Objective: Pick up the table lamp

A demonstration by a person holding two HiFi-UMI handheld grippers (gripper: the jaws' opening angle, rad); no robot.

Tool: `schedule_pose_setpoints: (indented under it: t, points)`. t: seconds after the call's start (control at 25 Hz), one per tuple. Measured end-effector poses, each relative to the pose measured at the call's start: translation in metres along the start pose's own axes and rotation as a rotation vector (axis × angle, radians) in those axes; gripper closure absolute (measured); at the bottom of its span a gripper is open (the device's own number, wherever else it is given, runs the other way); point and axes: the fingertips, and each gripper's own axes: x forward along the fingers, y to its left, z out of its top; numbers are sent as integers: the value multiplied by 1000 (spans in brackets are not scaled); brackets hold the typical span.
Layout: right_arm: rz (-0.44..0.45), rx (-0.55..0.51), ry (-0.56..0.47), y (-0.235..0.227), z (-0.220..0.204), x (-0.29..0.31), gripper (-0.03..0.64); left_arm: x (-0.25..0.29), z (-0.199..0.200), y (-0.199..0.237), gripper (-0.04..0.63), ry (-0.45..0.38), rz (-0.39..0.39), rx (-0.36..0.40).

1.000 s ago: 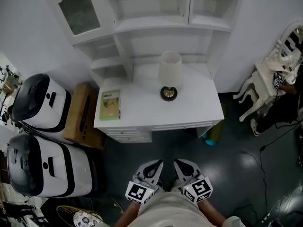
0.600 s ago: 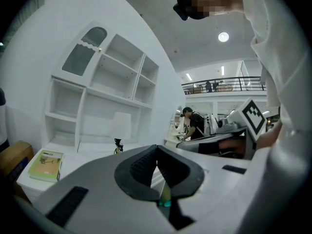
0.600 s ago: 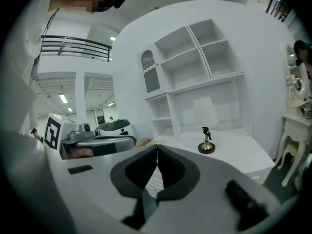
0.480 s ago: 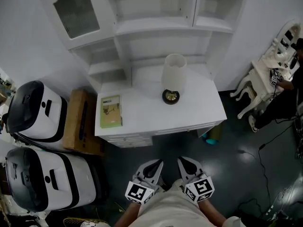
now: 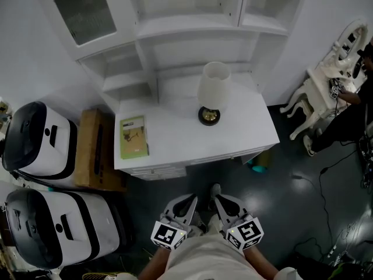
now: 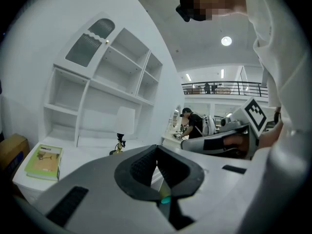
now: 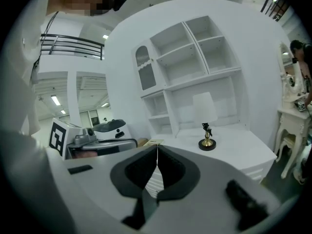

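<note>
Jaws of both the left gripper (image 5: 189,203) and right gripper (image 5: 222,202) are closed and empty, well apart from the table lamp (image 5: 210,93) standing upright far right on the desk (image 5: 175,142); advise opening one gripper on approach and taking the slim stem under the shade.

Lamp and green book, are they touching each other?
Apart. The head view shows bare white desk between the lamp and the green book.
</note>
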Motion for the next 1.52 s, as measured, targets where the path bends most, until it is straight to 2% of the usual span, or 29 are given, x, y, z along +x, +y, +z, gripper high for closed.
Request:
schedule_pose_setpoints:
  t: [0.12, 0.4, 0.64, 0.96, 1.52]
  points:
    - [-3, 2, -7, -9, 3, 10, 604, 6, -3, 0, 584, 9, -15, 6]
    - [75, -22, -14, -18, 23, 41, 604, 29, 3, 15, 584, 14, 7, -3]
    - [82, -25, -15, -54, 40, 65, 604, 71, 20, 36, 586, 13, 16, 9]
    - [136, -34, -16, -105, 64, 94, 604, 130, 47, 53, 584, -8, 37, 31]
    - [216, -53, -7, -165, 78, 122, 603, 194, 56, 68, 584, 10, 119, 20]
